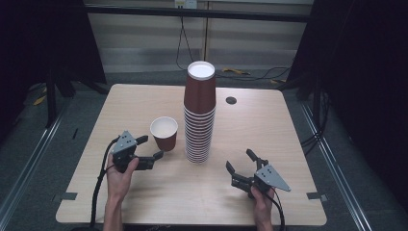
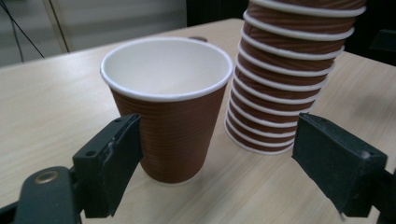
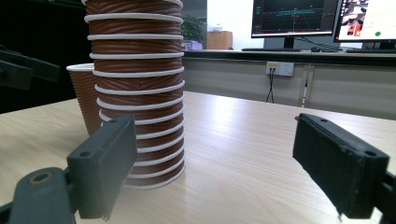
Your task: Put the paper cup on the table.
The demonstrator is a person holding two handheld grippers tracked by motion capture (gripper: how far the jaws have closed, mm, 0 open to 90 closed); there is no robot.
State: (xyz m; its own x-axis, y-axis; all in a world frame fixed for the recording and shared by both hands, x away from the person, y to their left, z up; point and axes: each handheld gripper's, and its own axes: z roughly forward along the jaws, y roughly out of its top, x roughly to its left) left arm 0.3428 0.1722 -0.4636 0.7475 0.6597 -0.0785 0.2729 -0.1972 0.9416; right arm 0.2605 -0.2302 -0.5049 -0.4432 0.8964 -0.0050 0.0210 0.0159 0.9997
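Observation:
A single brown paper cup [image 1: 164,133] [image 2: 167,105] [image 3: 85,95] with a white inside stands upright on the wooden table [image 1: 144,103], left of a tall stack of nested brown cups [image 1: 199,113] [image 2: 285,70] [image 3: 135,88]. My left gripper [image 1: 150,147] [image 2: 217,161] is open just short of the single cup, jaws spread wider than it, not touching it. My right gripper [image 1: 240,161] [image 3: 212,170] is open near the table's front right, a short way from the stack's base, with nothing between its jaws.
A round cable hole [image 1: 231,100] sits in the table behind the stack. Cables [image 1: 250,74] lie on the floor beyond the far edge. Monitors [image 3: 322,18] stand on a desk in the background of the right gripper view.

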